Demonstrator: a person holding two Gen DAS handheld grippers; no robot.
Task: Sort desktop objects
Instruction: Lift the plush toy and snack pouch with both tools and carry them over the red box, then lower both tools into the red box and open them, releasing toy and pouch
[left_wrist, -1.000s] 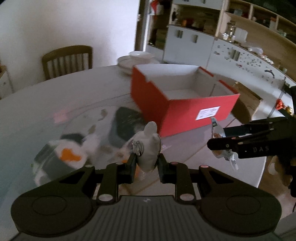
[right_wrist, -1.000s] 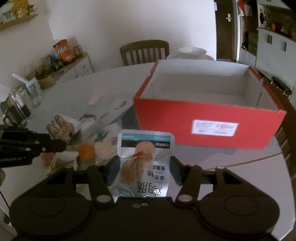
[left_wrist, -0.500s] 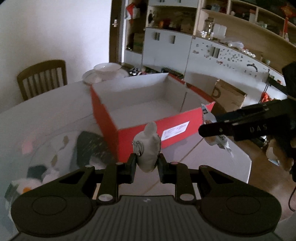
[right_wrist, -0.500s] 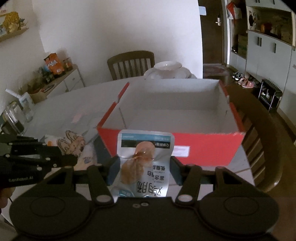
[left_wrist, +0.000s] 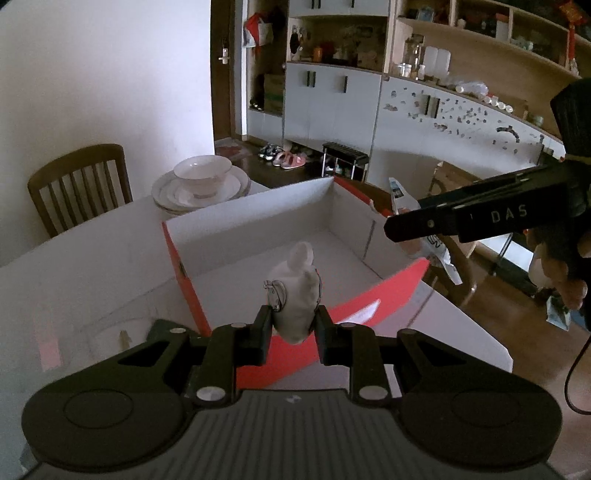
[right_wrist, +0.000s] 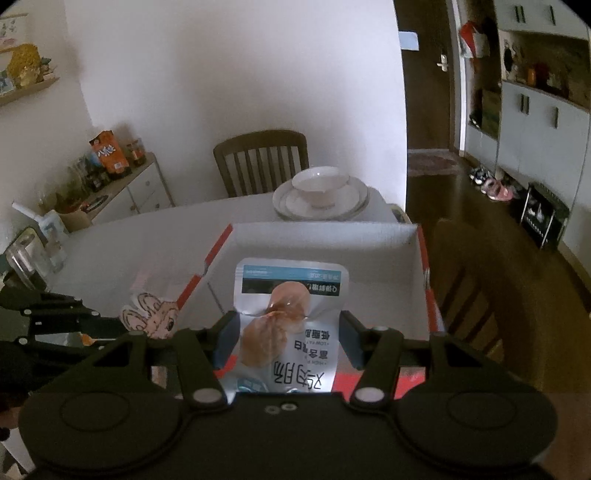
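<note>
My left gripper (left_wrist: 291, 325) is shut on a small white plush toy (left_wrist: 295, 291) with a metal ring, held above the near wall of the red box (left_wrist: 184, 273), which is white inside. In the right wrist view my right gripper (right_wrist: 288, 332) is shut on a silver snack pouch (right_wrist: 291, 317) with a blue band, hanging over the red box (right_wrist: 428, 291). The right gripper (left_wrist: 413, 225) also shows at the right of the left wrist view, above the box's right wall. The left gripper (right_wrist: 110, 325) with the toy (right_wrist: 151, 317) shows at the left of the right wrist view.
A white bowl on stacked plates (left_wrist: 201, 181) sits on the white table (left_wrist: 92, 258) behind the box, with a wooden chair (left_wrist: 79, 188) beyond. Another chair (right_wrist: 476, 291) stands at the box's right. Cabinets and shelves line the far wall.
Both grippers rose and moved forward over the red box, each still gripping its item. The clutter on the table's left slid out of view.
</note>
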